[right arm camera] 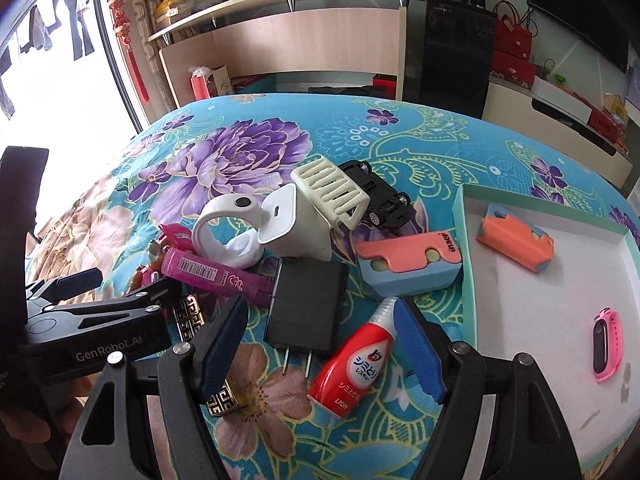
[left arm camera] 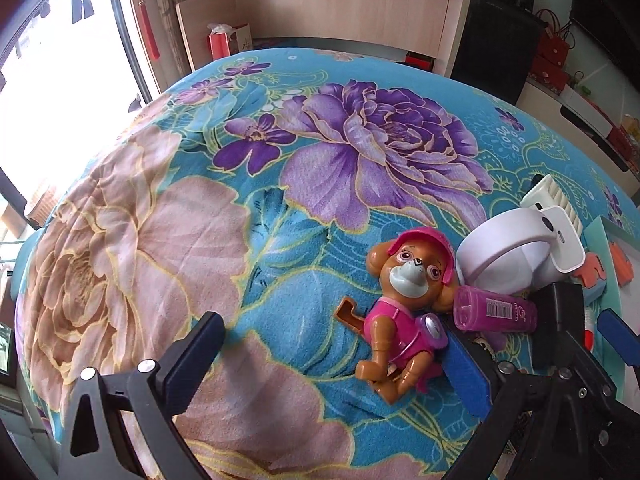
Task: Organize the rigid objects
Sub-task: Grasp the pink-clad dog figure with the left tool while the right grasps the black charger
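Observation:
A pile of small objects lies on a floral cloth. My left gripper (left arm camera: pixel 332 354) is open beside a pink toy dog (left arm camera: pixel 404 304), whose body is near the right finger. It also shows in the right wrist view (right arm camera: pixel 116 280). My right gripper (right arm camera: pixel 320 344) is open around a black charger (right arm camera: pixel 308 308) and a red-white LION bottle (right arm camera: pixel 356 368). A white tray (right arm camera: pixel 540 312) at right holds an orange-blue case (right arm camera: pixel 516 242) and a pink band (right arm camera: pixel 606 344).
The pile also holds a pink tube (right arm camera: pixel 216 276), a white stand (right arm camera: pixel 224 232), a white plug (right arm camera: pixel 280 220), a cream comb-like clip (right arm camera: pixel 332 192), a black toy car (right arm camera: pixel 380 196), another orange-blue case (right arm camera: pixel 408 264) and a gold-patterned box (right arm camera: pixel 224 400).

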